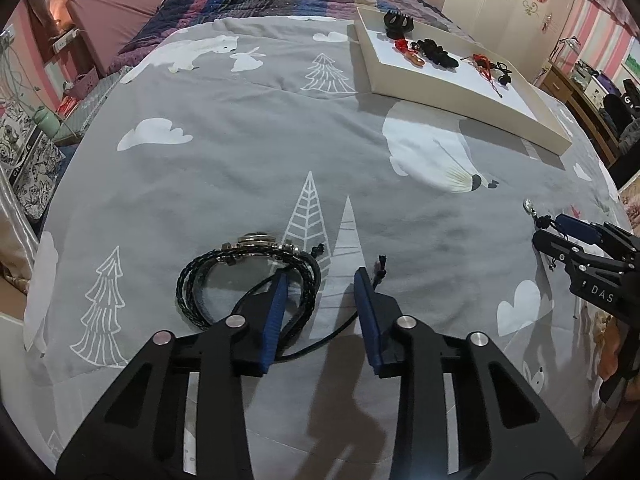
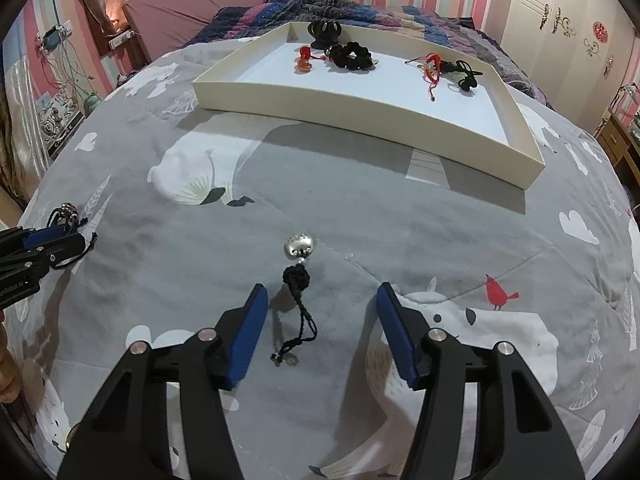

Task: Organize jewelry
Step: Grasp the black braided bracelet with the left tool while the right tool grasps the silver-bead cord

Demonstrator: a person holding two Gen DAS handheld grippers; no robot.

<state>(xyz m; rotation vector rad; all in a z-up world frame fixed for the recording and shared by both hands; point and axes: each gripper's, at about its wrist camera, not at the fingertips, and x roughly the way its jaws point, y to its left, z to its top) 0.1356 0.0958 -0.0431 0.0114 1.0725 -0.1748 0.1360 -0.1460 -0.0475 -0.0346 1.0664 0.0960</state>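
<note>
Black braided bracelet (image 1: pixel 248 276) and silver-bead pendant (image 2: pixel 298 280) lie nearer than cream tray (image 2: pixel 360 116), left gripper (image 1: pixel 322 276) and right gripper (image 2: pixel 320 292) both spread, grasping nothing.

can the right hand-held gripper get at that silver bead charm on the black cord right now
Probably yes. The right hand-held gripper is open, the silver bead charm's cord lies between its fingers on the bedspread, and nothing blocks it.

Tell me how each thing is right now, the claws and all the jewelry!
Left claw: open, low over the black bracelet.
Right claw: open, around the silver charm's cord, not gripping.
Black bracelet: coiled on the bedspread, one finger resting across it.
Silver charm: lying flat on the bedspread, outside the tray.
Tray: on the bed, no lid on it.
Hair clip: inside the tray, at the far edge.
Red cords: tangled, inside the tray.
</note>
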